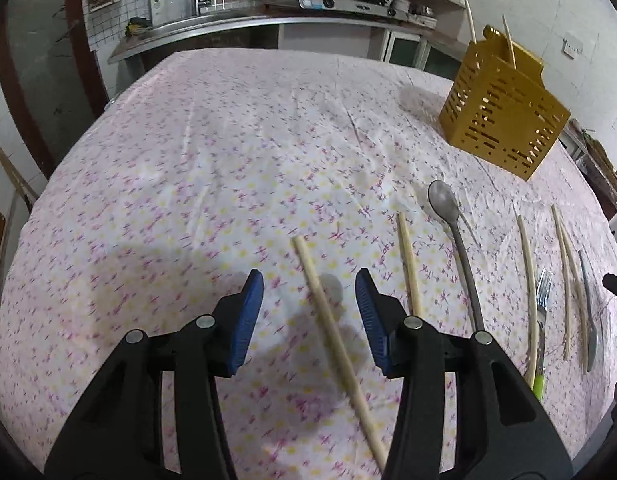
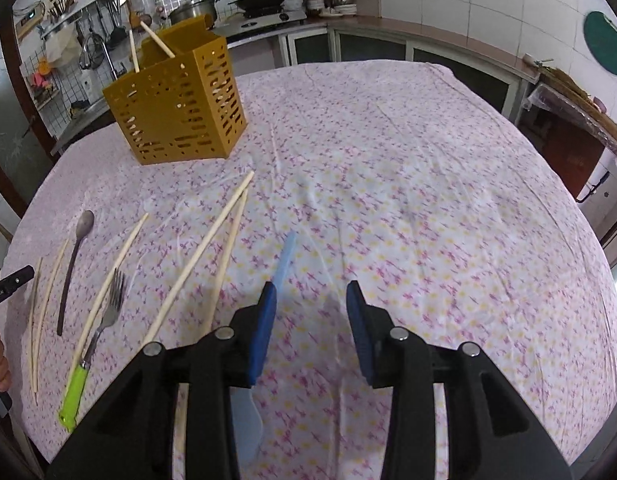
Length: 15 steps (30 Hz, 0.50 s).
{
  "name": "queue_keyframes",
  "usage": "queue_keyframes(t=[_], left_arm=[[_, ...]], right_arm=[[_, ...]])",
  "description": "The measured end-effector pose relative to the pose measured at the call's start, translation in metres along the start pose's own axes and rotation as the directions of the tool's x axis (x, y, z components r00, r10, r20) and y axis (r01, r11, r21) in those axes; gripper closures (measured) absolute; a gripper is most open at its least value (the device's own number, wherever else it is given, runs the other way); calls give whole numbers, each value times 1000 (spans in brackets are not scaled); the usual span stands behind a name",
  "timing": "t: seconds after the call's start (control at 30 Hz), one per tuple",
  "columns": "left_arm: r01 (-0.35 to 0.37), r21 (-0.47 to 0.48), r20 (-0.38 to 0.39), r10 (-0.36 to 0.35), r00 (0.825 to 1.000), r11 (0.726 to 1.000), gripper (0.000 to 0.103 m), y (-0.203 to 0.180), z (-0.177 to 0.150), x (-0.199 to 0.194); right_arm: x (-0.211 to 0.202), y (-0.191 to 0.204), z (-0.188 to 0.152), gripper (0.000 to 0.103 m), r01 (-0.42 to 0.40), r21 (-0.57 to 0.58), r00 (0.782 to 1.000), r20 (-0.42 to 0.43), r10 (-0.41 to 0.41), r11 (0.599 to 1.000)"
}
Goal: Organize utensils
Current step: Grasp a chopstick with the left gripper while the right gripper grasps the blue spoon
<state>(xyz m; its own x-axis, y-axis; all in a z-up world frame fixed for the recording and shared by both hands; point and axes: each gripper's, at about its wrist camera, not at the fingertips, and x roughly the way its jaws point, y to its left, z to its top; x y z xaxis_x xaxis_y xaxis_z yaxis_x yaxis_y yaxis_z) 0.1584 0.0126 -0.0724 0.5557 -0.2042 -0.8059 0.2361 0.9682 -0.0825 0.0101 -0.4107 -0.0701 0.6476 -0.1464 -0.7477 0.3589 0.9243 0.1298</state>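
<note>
In the left wrist view, our left gripper [image 1: 308, 320] hangs with fingers apart astride a chopstick [image 1: 332, 332] at lower centre; the yellow holder [image 1: 504, 120], upper right, has two chopsticks in it. In the right wrist view, our right gripper [image 2: 310, 332] stands apart, empty, beside what seems a pale blue spatula [image 2: 284, 264]. Fork [image 2: 108, 312], spoon [image 2: 74, 264] and most chopsticks remain loose on the tablecloth [image 2: 428, 200].

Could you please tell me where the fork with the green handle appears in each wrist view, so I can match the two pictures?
Left wrist view: the fork with the green handle lies at lower right, beside a chopstick.
Right wrist view: it lies at lower left, tines pointing away.
Shared landmark: the yellow slotted utensil holder, upper right in the left view, upper left in the right view.
</note>
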Motion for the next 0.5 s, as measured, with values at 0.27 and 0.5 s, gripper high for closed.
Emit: queue_keyframes(t=[0.27, 0.5], left_arm=[[-1, 16, -48, 2, 999, 1000, 56, -7, 15, 26], [9, 45, -59, -6, 998, 999, 60, -14, 22, 37]], right_arm=[[32, 10, 18, 68, -8, 12, 999, -49, 8, 1000], [57, 18, 29, 78, 30, -12, 996, -86, -31, 999]])
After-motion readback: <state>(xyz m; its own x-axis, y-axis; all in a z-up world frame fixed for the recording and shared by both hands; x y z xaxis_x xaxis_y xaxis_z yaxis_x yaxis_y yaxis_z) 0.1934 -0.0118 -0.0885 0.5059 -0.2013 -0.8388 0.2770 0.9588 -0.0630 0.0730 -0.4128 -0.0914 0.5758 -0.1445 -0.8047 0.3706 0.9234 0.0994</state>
